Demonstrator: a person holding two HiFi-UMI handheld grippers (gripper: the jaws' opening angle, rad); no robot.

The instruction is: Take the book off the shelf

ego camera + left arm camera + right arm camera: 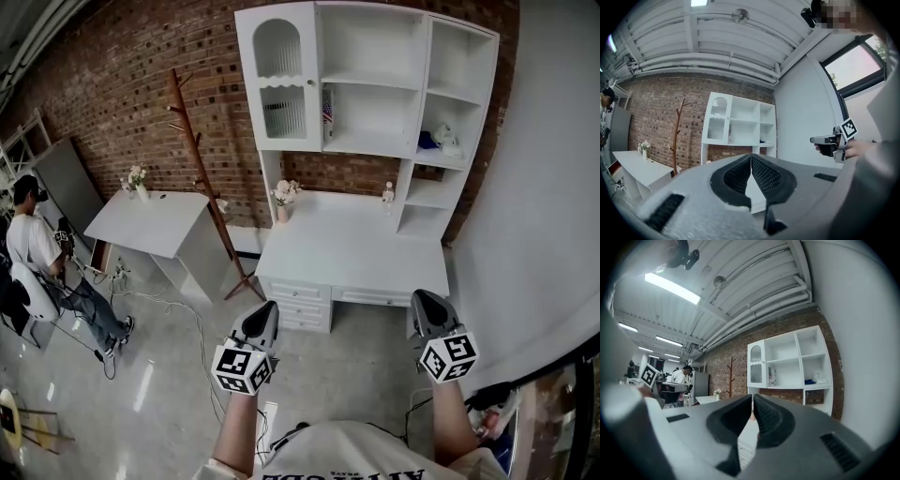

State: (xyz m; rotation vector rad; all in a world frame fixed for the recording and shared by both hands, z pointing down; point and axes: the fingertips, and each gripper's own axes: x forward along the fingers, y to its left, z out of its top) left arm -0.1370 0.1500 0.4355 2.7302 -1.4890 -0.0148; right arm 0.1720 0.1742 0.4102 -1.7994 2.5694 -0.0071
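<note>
**Both grippers clenched, empty**

L gripper (266, 311) & R gripper (424, 300): jaws pressed together, nothing btwn them, both well short of the table (356, 255). Book (327, 113) upright on white shelf (375, 150), just beside glass-door cabinet (279, 105).

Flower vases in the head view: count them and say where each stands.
2: the left vase on the side table, the other vase on the white desk. Others may be hidden.

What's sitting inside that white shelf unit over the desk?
A book stands upright at the left of the middle compartment; a blue thing and a white thing sit in a right one. Whatever is behind the ribbed cabinet door cannot be made out.
</note>
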